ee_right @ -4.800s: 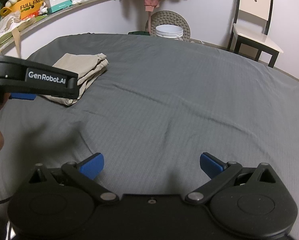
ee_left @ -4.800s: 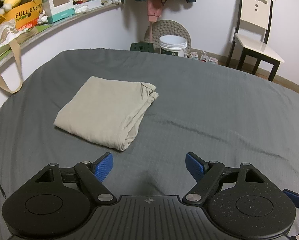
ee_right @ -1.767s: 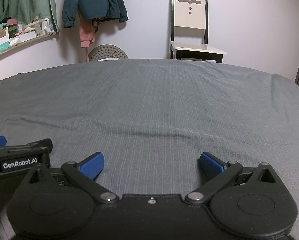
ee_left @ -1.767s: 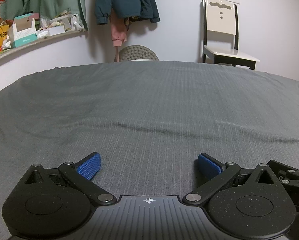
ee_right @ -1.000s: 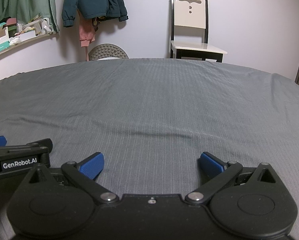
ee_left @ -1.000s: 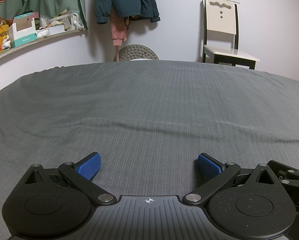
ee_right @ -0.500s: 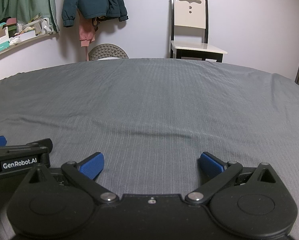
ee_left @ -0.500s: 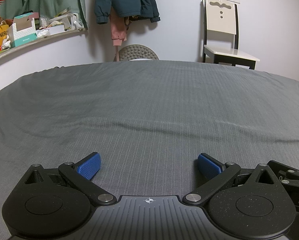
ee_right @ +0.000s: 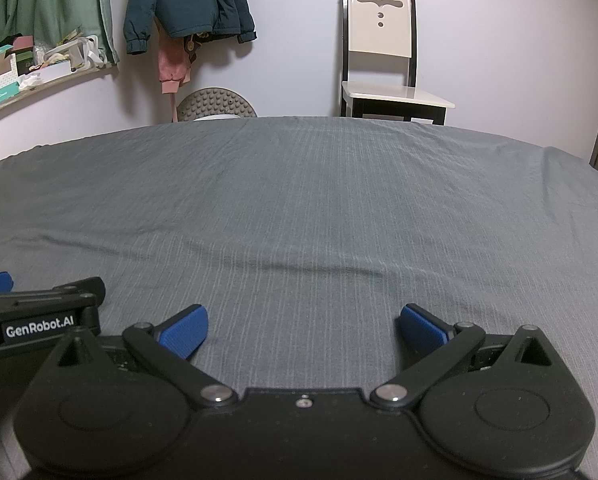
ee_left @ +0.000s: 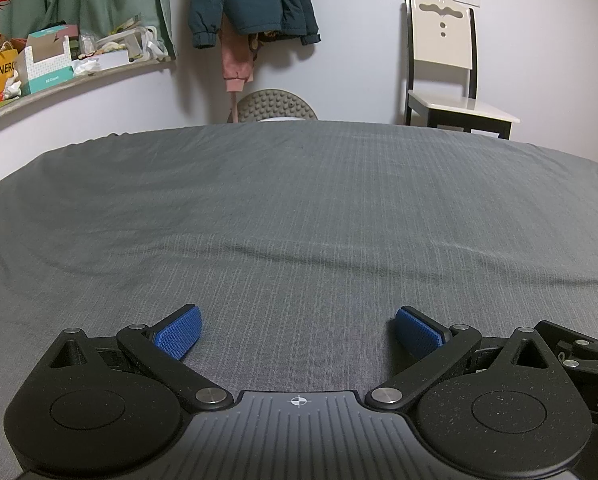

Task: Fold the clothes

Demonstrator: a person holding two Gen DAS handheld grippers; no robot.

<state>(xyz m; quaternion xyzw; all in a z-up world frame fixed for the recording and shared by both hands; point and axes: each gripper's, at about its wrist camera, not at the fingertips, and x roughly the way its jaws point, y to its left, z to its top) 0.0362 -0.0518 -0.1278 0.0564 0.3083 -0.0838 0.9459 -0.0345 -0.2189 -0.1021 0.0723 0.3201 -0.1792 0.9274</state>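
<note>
Both views look low across a grey bedsheet (ee_left: pixel 299 208) with no garment on it in either frame. My left gripper (ee_left: pixel 297 330) is open, its blue pads wide apart just above the sheet with nothing between them. My right gripper (ee_right: pixel 301 330) is also open and holds nothing. The two sit side by side: part of the right gripper's body shows at the right edge of the left wrist view, and the left gripper's black side with white lettering (ee_right: pixel 39 326) shows at the left of the right wrist view.
A cream and black chair (ee_left: pixel 445 76) stands against the far wall. A dark teal jacket (ee_left: pixel 255 0) hangs over a pink garment, with a round studded object (ee_left: pixel 275 106) below. A cluttered shelf (ee_left: pixel 59 68) curves along the left. The sheet (ee_right: pixel 299 200) has shallow creases.
Since 4.8 s ago both grippers dropped low and turned away from the folded beige garment, which has left view. Over the last 1.8 s nothing has visibly moved.
</note>
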